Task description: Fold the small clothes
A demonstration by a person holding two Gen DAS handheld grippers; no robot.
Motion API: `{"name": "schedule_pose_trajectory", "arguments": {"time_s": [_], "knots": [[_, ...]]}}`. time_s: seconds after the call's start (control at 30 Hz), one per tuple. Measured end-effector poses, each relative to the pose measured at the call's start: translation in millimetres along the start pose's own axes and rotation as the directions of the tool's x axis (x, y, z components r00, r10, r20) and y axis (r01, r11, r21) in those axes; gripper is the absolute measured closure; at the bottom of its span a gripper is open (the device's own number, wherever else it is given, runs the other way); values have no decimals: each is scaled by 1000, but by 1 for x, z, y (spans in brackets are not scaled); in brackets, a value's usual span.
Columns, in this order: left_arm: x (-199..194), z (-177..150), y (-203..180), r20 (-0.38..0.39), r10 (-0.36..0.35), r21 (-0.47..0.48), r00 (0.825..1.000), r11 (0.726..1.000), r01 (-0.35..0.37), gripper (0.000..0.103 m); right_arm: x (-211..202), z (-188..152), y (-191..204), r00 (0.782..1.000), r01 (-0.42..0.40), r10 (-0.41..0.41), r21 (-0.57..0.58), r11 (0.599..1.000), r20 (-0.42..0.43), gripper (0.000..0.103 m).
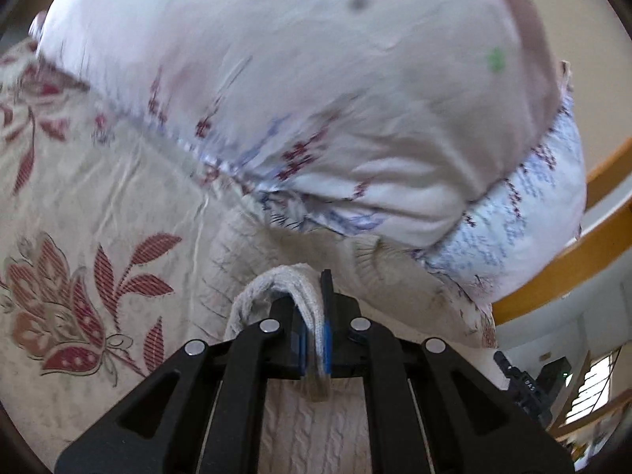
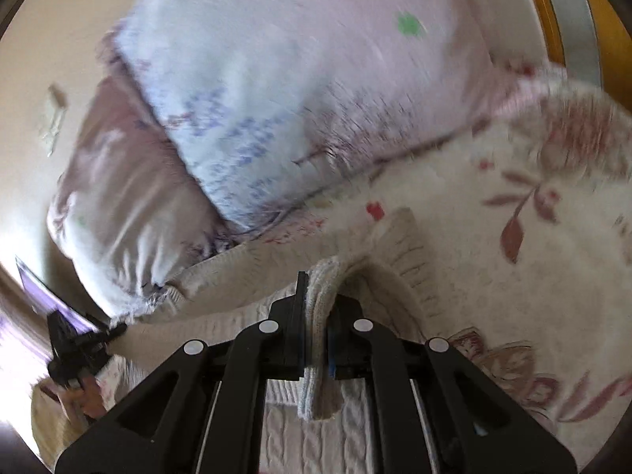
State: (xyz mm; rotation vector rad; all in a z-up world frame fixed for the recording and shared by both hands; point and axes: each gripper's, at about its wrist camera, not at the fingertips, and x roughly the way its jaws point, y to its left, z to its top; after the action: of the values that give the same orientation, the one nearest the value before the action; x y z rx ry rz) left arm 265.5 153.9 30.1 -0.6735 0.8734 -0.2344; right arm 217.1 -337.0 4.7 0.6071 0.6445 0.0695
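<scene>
A cream cable-knit garment (image 1: 316,426) hangs under both grippers above a bed. My left gripper (image 1: 314,316) is shut on a folded ribbed edge of the knit (image 1: 284,280). The rest of the knit drapes away toward a pillow. My right gripper (image 2: 318,308) is shut on another ribbed edge of the same knit (image 2: 322,276), and the cable-knit body (image 2: 316,438) lies below its fingers. The other gripper (image 2: 75,343) shows at the left edge of the right wrist view, with the knit stretched toward it.
A floral cream bedsheet (image 1: 79,197) covers the bed. A large pale pillow with small flower print (image 1: 316,79) lies just beyond the knit; it also shows in the right wrist view (image 2: 316,98). A wooden bed frame (image 1: 572,264) runs along the right.
</scene>
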Motion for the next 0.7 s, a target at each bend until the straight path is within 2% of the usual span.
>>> {"name": "schedule_pose_trajectory", "arguments": {"time_s": [0.13, 0.2, 0.23, 0.27, 0.33, 0.4, 0.43, 0.47, 0.57, 0.7], "knots": [[8, 2, 6, -7, -21, -53, 1000, 998, 21, 97, 19, 11, -11, 999, 2, 1, 86, 996, -35, 95], [14, 4, 8, -16, -26, -87, 1000, 996, 25, 96, 29, 17, -14, 998, 21, -12, 138, 990, -67, 91], [16, 6, 9, -19, -31, -107, 999, 994, 29, 96, 35, 21, -15, 997, 22, -9, 158, 987, -83, 81], [18, 7, 10, -20, -34, -120, 999, 992, 32, 95, 40, 25, -15, 995, 14, 4, 182, 983, -96, 65], [20, 9, 10, -20, -46, -141, 999, 989, 43, 90, 43, 29, -15, 995, -3, 23, 207, 978, -93, 50], [18, 10, 9, -6, -47, -146, 999, 988, 45, 78, 39, 31, -10, 997, -10, 23, 195, 981, -67, 48], [13, 12, 9, 9, -50, -147, 999, 988, 51, 67, 37, 31, -7, 998, -7, 17, 179, 984, -58, 48], [7, 14, 8, 32, -50, -145, 998, 988, 54, 61, 31, 31, -5, 999, -3, 11, 159, 987, -46, 48], [-13, 17, 6, 72, -38, -118, 997, 992, 47, 56, 13, 26, -2, 1000, 7, -5, 126, 992, -15, 48], [-31, 11, 5, 65, 7, -50, 998, 999, -4, 56, -12, 17, -4, 997, 70, -71, 80, 994, 15, 48]]}}
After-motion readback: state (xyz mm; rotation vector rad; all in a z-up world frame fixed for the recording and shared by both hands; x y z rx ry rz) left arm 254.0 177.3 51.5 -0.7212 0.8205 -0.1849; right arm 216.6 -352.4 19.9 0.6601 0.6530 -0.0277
